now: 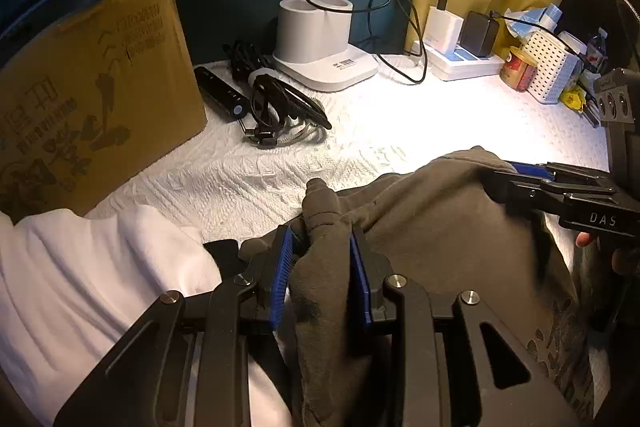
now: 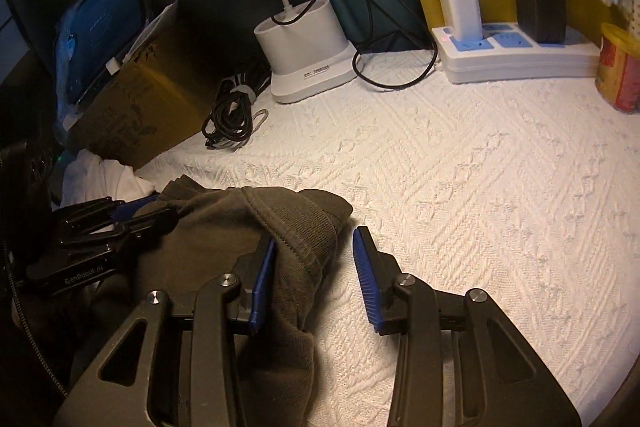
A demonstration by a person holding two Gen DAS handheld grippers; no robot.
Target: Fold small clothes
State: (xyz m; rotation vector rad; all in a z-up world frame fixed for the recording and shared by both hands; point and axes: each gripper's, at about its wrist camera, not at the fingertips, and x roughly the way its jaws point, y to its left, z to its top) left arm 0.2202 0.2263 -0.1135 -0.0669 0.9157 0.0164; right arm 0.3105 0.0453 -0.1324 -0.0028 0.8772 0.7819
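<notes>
The left tool (image 1: 322, 267) pinches a bunched fold of the dark olive garment (image 1: 452, 239), which lies on the white textured worktop (image 2: 480, 187); the right tool (image 2: 316, 279) stands open, cloth touching one pad only

A dark olive-grey garment (image 1: 440, 239) lay bunched on the white textured worktop (image 2: 480, 187), its ribbed hem (image 2: 308, 227) rumpled, a faint print near one edge.
</notes>
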